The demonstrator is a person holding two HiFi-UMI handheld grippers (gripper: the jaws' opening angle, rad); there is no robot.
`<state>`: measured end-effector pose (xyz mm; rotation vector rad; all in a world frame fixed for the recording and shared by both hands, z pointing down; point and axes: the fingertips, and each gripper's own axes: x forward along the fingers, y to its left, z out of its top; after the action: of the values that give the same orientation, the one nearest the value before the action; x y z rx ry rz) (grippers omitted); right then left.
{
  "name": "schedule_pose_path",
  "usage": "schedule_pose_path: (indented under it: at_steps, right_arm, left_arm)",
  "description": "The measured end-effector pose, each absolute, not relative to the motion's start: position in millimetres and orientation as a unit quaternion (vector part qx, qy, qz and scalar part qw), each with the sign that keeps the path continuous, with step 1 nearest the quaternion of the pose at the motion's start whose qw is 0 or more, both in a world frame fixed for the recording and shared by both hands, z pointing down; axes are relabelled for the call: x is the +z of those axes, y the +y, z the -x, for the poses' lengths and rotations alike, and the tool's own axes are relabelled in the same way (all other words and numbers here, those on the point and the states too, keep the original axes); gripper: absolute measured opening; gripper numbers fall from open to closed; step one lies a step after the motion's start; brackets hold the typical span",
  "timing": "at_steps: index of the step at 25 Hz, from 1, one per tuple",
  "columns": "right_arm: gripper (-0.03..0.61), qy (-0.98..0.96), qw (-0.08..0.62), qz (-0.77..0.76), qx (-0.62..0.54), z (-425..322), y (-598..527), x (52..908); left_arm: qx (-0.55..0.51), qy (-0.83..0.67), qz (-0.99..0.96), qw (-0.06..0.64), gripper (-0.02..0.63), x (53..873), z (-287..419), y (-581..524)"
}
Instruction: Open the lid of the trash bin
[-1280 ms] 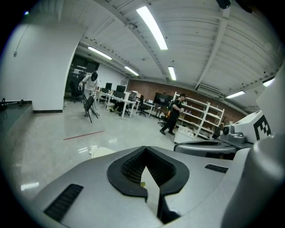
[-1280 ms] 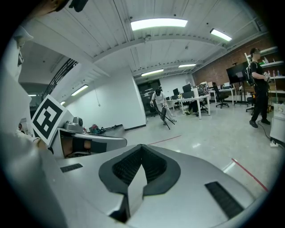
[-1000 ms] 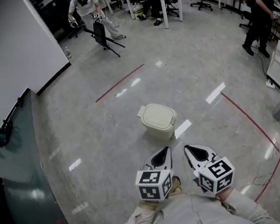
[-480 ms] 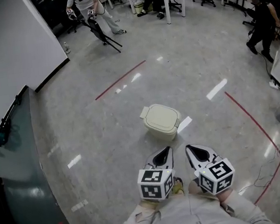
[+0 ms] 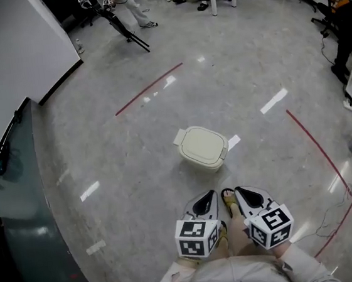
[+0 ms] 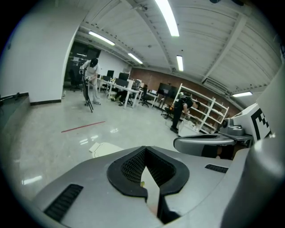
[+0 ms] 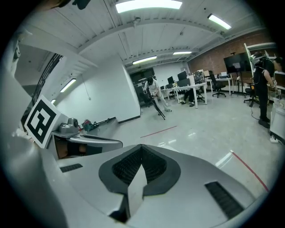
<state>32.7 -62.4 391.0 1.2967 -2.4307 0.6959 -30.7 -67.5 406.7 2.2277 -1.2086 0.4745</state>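
The cream, rounded plastic trash bin (image 5: 202, 148) stands on the glossy grey floor (image 5: 135, 173), lid down. It now looks slightly nearer in the head view, so the person seems to be stepping up. The left gripper (image 5: 211, 194) and right gripper (image 5: 236, 191), jaws together and empty, hover short of it, so I judge the opening not yet begun.

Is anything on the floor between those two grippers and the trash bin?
Nothing visible. Only bare floor lies between the left gripper, the right gripper and the closed bin ahead of them.
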Motion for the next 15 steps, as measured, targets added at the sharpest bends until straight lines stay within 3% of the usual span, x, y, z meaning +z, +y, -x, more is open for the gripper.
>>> schedule_pose_path:
  at_steps: [15]
  right_arm:
    - [0.005,-0.831,0.206,-0.447,0.261,-50.4,-180.2,497.8]
  left_arm:
    - [0.196,-0.494,-0.778,0.336,0.003,524.2,37.9,-144.9]
